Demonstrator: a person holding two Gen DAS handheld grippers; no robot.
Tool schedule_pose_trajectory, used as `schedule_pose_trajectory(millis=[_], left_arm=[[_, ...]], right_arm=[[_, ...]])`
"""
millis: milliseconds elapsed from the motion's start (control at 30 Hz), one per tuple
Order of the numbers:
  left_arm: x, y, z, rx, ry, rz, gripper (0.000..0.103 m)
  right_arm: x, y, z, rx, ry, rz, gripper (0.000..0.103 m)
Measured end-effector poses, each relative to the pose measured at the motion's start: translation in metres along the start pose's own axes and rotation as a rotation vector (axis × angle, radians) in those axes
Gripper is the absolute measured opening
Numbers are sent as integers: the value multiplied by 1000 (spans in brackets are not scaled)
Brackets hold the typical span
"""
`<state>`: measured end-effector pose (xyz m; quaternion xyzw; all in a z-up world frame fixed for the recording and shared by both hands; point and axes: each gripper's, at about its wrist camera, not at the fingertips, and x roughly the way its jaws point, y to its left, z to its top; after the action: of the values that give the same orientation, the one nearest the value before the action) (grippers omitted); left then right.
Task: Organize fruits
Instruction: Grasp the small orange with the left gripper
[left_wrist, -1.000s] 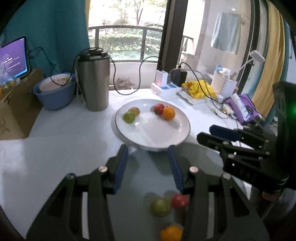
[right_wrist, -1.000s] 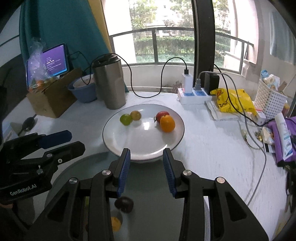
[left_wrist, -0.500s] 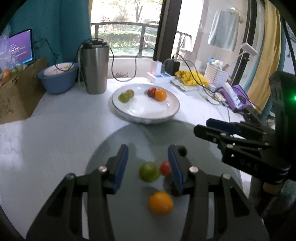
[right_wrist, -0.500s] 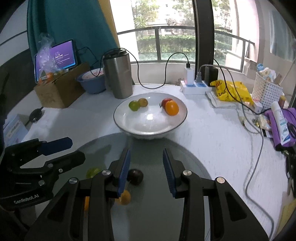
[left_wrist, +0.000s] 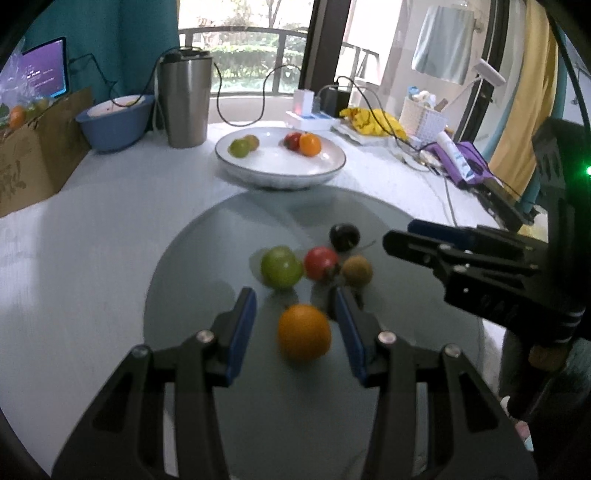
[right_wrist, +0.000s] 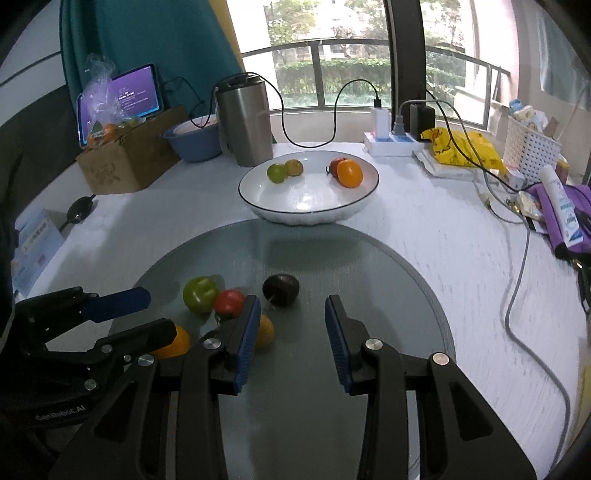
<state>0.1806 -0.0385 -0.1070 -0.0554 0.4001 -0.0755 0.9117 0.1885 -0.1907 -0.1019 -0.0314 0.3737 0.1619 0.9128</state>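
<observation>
Several loose fruits lie on a round grey glass mat (left_wrist: 207, 369): an orange (left_wrist: 303, 331), a green apple (left_wrist: 280, 267), a red fruit (left_wrist: 320, 263), a brown fruit (left_wrist: 356, 270) and a dark plum (left_wrist: 344, 236). My left gripper (left_wrist: 295, 314) is open, with the orange between its fingers, not gripped. My right gripper (right_wrist: 291, 328) is open and empty, just short of the dark plum (right_wrist: 280, 289). A white plate (right_wrist: 258, 195) behind the mat holds a green fruit, a brownish fruit, a red fruit and an orange.
A steel tumbler (right_wrist: 244, 123), a blue bowl (right_wrist: 192, 142) and a cardboard box (right_wrist: 125, 162) stand at the back left. A power strip (right_wrist: 391, 142), a yellow bag, a white basket (right_wrist: 532, 147) and cables lie on the right.
Both grippers have pulled back and lowered from the plate toward the mat. The loose fruits now lie ahead of the fingers, and the orange sits between the left fingers.
</observation>
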Motion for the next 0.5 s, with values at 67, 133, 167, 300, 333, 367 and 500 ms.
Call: schedule_pose_trajectory(millis=[67,133,167,300,333,367,500], left_arm=[[1,0,-4,6,11,7,46],[2,0,-7,5,17,4,46],[3,0,-9,4,21,-1,46],[6,-3,-11,12,33,-8,46],[7,-4,-12,16,38,-7,46],[8,-5,-12,19,42,-7,46],[16,-7,-16,29,71,-6,46]], right_arm=[[0,1,-4,1,4,4,38],[-1,3,-8,-4,10,7,38],[-1,3,-10,-4,12,8,38],[-1,2,-16,4,19,9,38],[-1,2,-18,7,22,8,38],[-1,2,-19,7,25,7,38],[-1,1,-24,16,30,8,38]])
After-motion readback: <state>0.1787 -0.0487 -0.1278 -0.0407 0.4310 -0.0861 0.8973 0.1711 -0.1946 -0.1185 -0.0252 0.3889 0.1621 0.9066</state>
